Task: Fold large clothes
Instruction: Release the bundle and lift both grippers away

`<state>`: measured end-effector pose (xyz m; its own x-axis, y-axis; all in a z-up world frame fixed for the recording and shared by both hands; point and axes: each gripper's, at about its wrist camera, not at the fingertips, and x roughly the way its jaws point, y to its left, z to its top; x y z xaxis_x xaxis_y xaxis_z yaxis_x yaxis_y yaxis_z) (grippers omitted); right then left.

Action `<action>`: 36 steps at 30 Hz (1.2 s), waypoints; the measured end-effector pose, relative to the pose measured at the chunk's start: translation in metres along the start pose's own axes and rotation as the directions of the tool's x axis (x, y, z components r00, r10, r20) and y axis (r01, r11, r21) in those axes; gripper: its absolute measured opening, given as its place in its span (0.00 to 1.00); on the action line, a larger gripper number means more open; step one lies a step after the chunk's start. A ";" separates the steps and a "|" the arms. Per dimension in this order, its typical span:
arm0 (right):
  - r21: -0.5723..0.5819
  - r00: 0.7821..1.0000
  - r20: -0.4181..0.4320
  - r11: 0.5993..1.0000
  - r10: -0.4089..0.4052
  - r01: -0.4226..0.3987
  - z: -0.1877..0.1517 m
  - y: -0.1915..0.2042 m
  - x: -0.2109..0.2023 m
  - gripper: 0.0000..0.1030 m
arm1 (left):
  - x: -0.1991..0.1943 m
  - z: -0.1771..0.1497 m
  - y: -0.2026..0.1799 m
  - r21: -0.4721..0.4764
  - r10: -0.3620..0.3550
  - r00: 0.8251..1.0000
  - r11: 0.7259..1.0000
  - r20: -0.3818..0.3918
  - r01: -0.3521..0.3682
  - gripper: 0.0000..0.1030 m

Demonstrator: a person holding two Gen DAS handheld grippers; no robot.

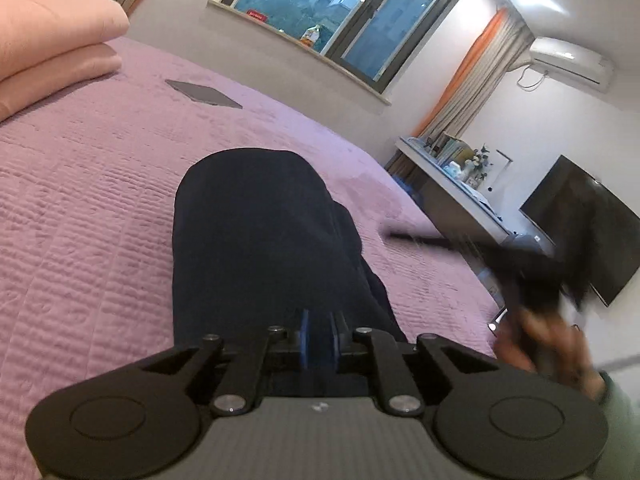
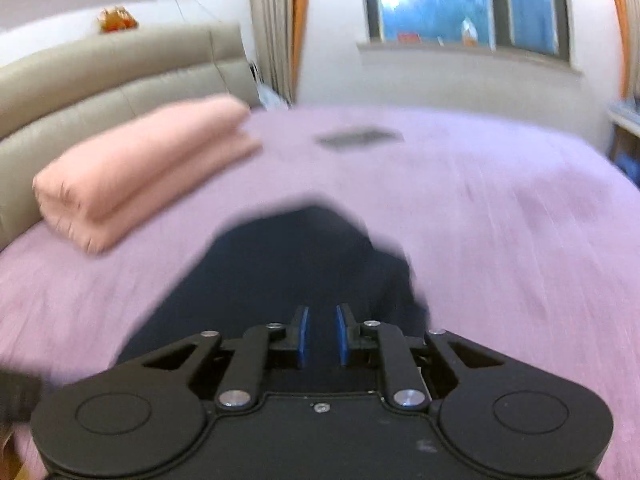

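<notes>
Bed covered by a mauve quilted spread, ribbed stitch lines plain in the left wrist view, smeared smooth by motion blur in the right wrist view.

Dark navy garment lies on the spread, soft matte cloth, rounded at its far end, running back toward both cameras. Near end lifted off the bed into the jaws.

Left hand-held gripper: blue pads nearly together, a fold of the navy cloth pinched between them.

Right hand-held gripper: blue pads stand a narrow gap apart with dark cloth filling the space between and beneath. Blur makes the contact hard to read, but the garment rises into the jaws, so it looks gripped.

Folded pink blanket, thick and plush, two layers, sits near the padded beige headboard. The left view shows only its corner, cut by the frame edge.

Flat dark grey rectangle lies on the spread beyond the garment; thin, hard-edged, what it is unclear.

Left view only: wall air conditioner, black TV screen, a cluttered bench under it, and a blurred hand with black hardware at right.

Window with striped curtains appears in both.
</notes>
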<state>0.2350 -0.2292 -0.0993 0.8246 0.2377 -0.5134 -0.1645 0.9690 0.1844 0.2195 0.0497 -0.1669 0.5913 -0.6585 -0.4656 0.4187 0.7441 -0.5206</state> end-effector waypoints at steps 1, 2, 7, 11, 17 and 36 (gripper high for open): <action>0.018 1.000 0.015 1.000 0.020 -0.020 0.008 -0.003 0.023 0.16 | 0.007 0.000 0.001 0.006 0.011 1.000 1.000 -0.014 -0.011 0.12; 0.014 1.000 0.007 0.999 0.029 -0.029 0.011 -0.005 0.046 0.16 | 0.013 -0.002 0.003 0.017 0.028 0.999 0.999 -0.027 -0.028 0.12; -0.076 0.968 -0.210 0.989 -0.137 0.124 -0.009 -0.028 0.130 0.14 | 0.016 -0.022 0.012 0.021 -0.009 0.998 1.000 -0.063 0.010 0.09; 0.010 0.969 -0.203 0.989 -0.142 0.147 -0.013 -0.050 0.104 0.12 | 0.011 -0.026 0.017 -0.004 -0.013 0.998 1.000 -0.069 0.013 0.08; 0.035 0.991 -0.083 0.994 -0.102 0.105 -0.024 -0.015 0.013 0.22 | -0.001 -0.032 -0.009 0.090 0.072 0.994 0.994 -0.084 -0.064 0.09; 0.142 0.972 -0.166 0.972 -0.165 0.189 -0.084 0.035 -0.151 0.43 | -0.080 -0.030 -0.087 0.135 0.282 0.956 0.953 -0.085 -0.270 0.13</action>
<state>0.0593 -0.2256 -0.0860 0.7390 0.0826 -0.6686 0.0726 0.9769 0.2009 0.1149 0.0345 -0.1058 0.6249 -0.4289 -0.6523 0.3332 0.9022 -0.2740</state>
